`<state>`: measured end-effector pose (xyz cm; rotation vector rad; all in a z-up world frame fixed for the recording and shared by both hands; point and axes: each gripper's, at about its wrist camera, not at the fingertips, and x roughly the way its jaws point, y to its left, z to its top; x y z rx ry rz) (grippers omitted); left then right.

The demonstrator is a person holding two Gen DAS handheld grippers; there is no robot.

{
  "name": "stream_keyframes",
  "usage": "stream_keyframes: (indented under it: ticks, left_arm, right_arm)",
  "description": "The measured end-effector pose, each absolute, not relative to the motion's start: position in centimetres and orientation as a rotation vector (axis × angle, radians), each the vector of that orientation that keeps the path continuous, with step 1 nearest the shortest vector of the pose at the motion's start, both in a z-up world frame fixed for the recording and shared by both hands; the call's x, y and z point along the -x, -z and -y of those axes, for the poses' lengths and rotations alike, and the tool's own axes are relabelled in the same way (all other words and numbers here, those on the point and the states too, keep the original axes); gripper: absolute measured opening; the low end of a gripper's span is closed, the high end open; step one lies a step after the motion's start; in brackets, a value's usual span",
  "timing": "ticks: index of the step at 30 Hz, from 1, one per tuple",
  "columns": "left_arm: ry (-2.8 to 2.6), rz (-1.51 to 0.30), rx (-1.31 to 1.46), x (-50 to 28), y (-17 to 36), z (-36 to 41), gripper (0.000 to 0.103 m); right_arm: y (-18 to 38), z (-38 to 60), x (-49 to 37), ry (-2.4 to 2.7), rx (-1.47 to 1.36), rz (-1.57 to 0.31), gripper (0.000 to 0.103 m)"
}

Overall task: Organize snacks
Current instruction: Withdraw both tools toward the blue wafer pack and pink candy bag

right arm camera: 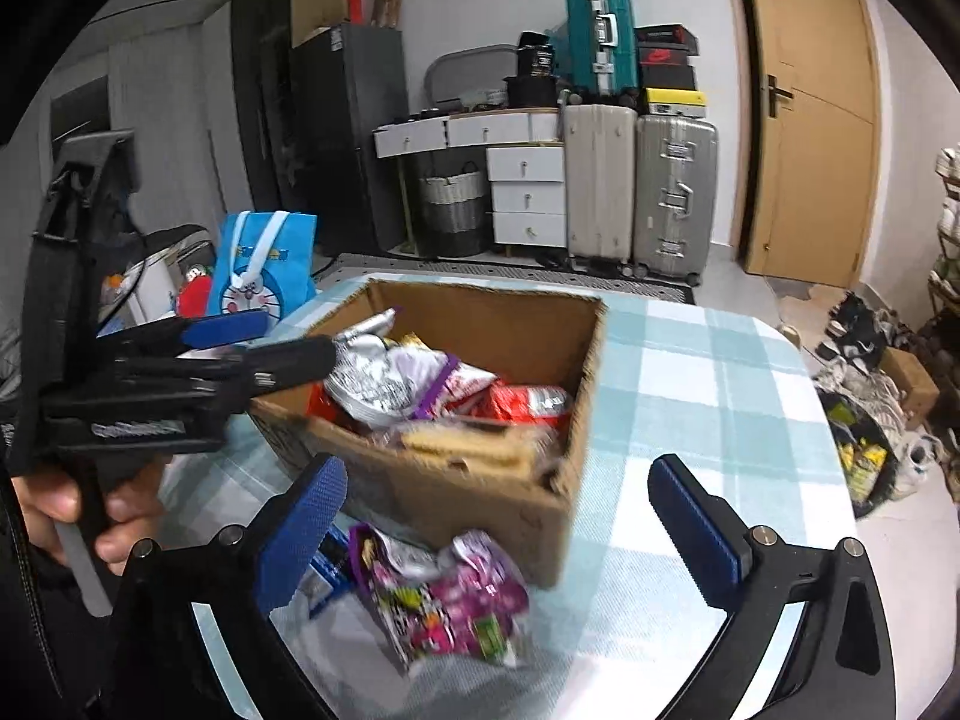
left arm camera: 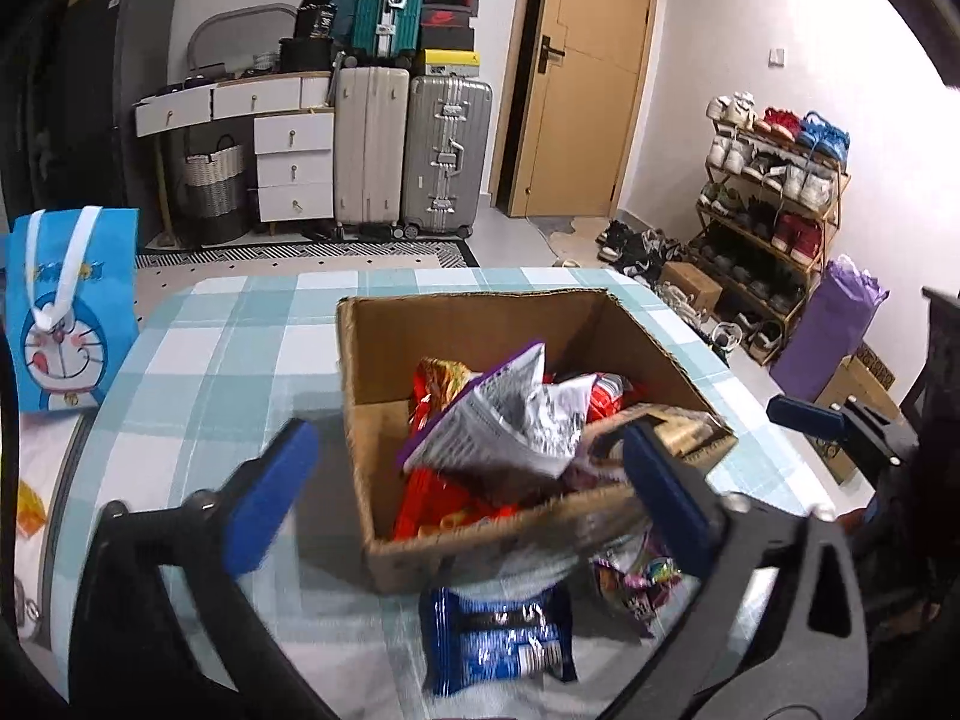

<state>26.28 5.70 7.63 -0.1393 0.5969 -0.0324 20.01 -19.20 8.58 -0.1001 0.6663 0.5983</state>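
**A:** Both claws are wide open and empty, left claw (left arm camera: 468, 480) over the box (left arm camera: 384, 372), right claw (right arm camera: 498, 534) near the pink packet (right arm camera: 444, 600).

**B:** Blue packet (left arm camera: 498, 636) sits on the table (left arm camera: 240, 348) too. Looks light, crinkly, probably slippery; I'd pinch the sealed edge.
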Motion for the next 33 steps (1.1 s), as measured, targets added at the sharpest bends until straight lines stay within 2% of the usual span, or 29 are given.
stream_keyframes:
  ticks: [15,33]
  left_arm:
    - [0.043,-0.699,0.139,-19.0,-2.4,-5.3,0.102]
    - [0.054,-0.792,0.139,-20.8,-0.3,-5.5,0.102]
  right_arm:
    - [-4.6,20.0,-17.2,-0.609,0.121,-0.783,0.102]
    - [0.0,17.5,-18.0,-0.640,0.189,-0.934,0.102]
